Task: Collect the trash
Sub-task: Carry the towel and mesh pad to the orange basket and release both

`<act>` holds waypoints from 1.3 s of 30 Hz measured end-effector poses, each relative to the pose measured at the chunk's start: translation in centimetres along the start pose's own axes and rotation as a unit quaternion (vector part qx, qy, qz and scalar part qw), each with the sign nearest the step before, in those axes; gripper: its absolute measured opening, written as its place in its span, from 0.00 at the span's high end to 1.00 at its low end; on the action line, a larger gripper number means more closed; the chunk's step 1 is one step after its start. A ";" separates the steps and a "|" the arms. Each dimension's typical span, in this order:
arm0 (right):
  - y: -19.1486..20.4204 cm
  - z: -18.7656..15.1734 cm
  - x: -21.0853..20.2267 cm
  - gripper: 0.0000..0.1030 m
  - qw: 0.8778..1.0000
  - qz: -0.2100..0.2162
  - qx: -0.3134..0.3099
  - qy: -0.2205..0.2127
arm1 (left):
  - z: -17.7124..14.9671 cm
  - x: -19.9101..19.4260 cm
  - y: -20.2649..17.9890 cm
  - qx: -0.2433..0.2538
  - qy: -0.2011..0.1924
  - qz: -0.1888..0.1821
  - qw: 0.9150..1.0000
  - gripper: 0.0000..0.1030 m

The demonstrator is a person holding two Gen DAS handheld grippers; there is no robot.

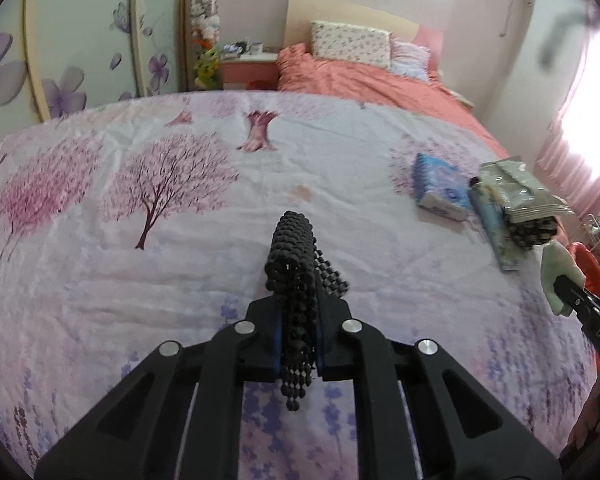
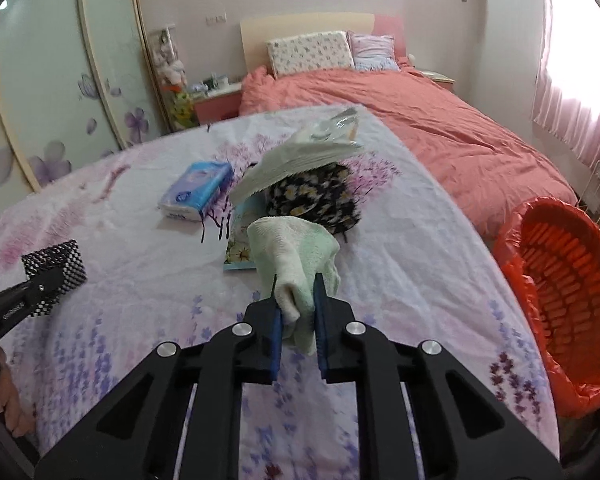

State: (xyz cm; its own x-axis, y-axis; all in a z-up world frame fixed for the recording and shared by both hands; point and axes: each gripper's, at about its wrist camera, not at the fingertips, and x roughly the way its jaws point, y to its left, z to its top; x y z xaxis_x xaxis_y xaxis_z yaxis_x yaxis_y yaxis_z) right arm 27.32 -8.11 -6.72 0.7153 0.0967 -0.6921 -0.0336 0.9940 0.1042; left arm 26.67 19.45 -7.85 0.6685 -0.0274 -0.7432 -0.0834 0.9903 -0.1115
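Note:
My left gripper [image 1: 296, 292] is shut on a black beaded piece [image 1: 294, 240] and holds it above the floral quilt [image 1: 140, 280]; the piece also shows in the right wrist view [image 2: 56, 270]. My right gripper [image 2: 296, 284] is shut on a pale green and cream cloth [image 2: 296, 256], held above the quilt; the cloth shows at the right edge of the left wrist view [image 1: 560, 276]. An orange bin [image 2: 560, 300] lined with an orange bag stands on the floor right of the bed.
On the quilt lie a blue tissue pack [image 2: 196, 190], a black floral pouch [image 2: 314, 200] with a wipes packet [image 2: 304, 152] on top, and a flat booklet [image 2: 240, 248]. A salmon duvet [image 2: 440, 136], pillows, a nightstand and a wardrobe lie beyond.

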 end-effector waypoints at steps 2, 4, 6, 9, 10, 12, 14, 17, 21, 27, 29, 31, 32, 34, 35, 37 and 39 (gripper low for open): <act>-0.8 0.0 -1.0 0.87 1.000 0.011 0.007 -0.008 | 0.1 -1.1 -0.9 0.014 -0.011 -0.002 1.000 0.88; -1.5 0.0 -2.0 0.87 1.000 0.019 0.013 -0.017 | 0.2 -2.2 -2.0 0.026 -0.021 -0.005 0.999 0.88; -2.3 0.1 -2.8 0.87 0.999 0.024 0.017 -0.026 | 0.4 -3.1 -3.3 0.036 -0.028 -0.010 0.999 0.88; -3.6 0.3 -4.2 0.87 0.998 0.027 0.026 -0.041 | 0.6 -4.5 -5.6 0.047 -0.037 -0.022 0.998 0.88; -4.1 0.4 -4.7 0.87 0.998 0.028 0.032 -0.046 | 0.8 -4.9 -6.3 0.050 -0.038 -0.026 0.998 0.88; -5.3 0.8 -5.7 0.87 0.997 0.030 0.046 -0.058 | 1.0 -5.8 -8.1 0.056 -0.043 -0.040 0.997 0.88; -6.3 0.9 -6.5 0.87 0.996 0.028 0.056 -0.067 | 1.1 -6.5 -9.7 0.062 -0.046 -0.055 0.995 0.88; -8.4 1.2 -8.0 0.87 0.993 0.026 0.076 -0.082 | 1.0 -7.7 -12.7 0.076 -0.054 -0.080 0.992 0.88; -11.4 1.3 -9.9 0.87 0.989 0.018 0.106 -0.102 | 0.9 -9.0 -16.8 0.093 -0.058 -0.121 0.987 0.88; -15.6 1.0 -12.4 0.87 0.983 -0.017 0.132 -0.127 | 0.5 -10.3 -23.4 0.124 -0.058 -0.177 0.975 0.88; -16.6 1.0 -12.8 0.87 0.981 -0.031 0.135 -0.134 | 0.2 -10.6 -25.6 0.135 -0.059 -0.194 0.970 0.88; -18.1 0.8 -13.0 0.87 0.980 -0.044 0.141 -0.137 | 0.0 -10.6 -27.8 0.145 -0.058 -0.212 0.965 0.88; -18.8 0.6 -13.1 0.87 0.979 -0.047 0.144 -0.137 | -0.3 -10.6 -29.4 0.153 -0.056 -0.225 0.961 0.88; -19.9 0.4 -12.9 0.87 0.978 -0.054 0.150 -0.136 | -0.6 -10.4 -31.3 0.162 -0.051 -0.240 0.956 0.88; -20.6 0.3 -12.7 0.87 0.977 -0.056 0.154 -0.136 | -0.9 -10.1 -32.6 0.169 -0.048 -0.249 0.953 0.88; -22.0 0.1 -12.6 0.87 0.975 -0.060 0.163 -0.137 | -1.4 -9.7 -34.6 0.179 -0.041 -0.263 0.947 0.88; -23.1 -0.1 -12.7 0.87 0.974 -0.061 0.170 -0.138 | -1.8 -9.1 -36.6 0.191 -0.033 -0.276 0.942 0.88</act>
State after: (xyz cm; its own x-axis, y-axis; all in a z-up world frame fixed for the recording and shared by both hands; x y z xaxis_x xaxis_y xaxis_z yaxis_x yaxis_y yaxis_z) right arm 18.94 -32.27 -0.45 0.8614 -0.0854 -0.5006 0.2635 0.9179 0.2968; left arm 22.35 -16.83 1.79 0.5785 -0.5555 -0.5973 0.5527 0.8055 -0.2137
